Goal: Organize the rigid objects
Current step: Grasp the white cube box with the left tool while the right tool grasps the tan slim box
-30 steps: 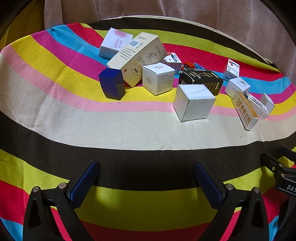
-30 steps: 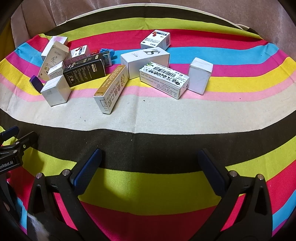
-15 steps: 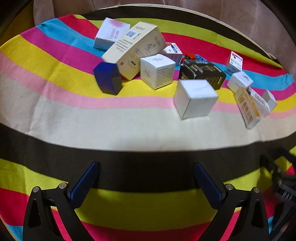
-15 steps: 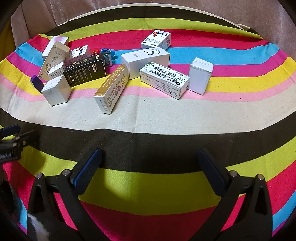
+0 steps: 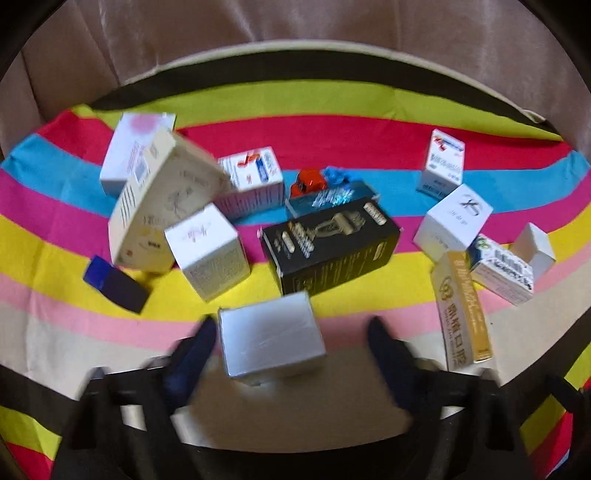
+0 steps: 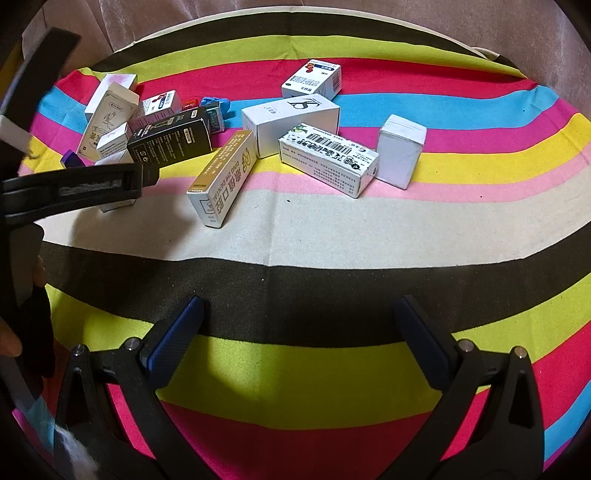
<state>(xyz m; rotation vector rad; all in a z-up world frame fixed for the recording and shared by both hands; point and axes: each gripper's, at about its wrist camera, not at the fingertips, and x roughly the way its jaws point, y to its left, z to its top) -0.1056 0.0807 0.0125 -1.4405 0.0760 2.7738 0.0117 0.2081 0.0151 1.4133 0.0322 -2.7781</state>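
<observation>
Several small cartons lie in a loose pile on a striped cloth. My left gripper reaches over a white cube box, which sits between its closing jaws. The left pad is at the box's side, and a gap shows at the right pad. Behind the cube lie a black box, a small white box and a dark blue box. My right gripper hangs open over the near stripes with nothing between its fingers. It stays well short of the gold box.
A cream box leans at the left of the pile. A barcode box and an upright white box lie at the right. Small red and blue items sit behind the black box. Beige upholstery rises beyond the cloth.
My left gripper has moved forward to the pile, so the white cube now sits between its jaws, which are narrower. Its black body now shows in the right wrist view. The right gripper has not moved.
</observation>
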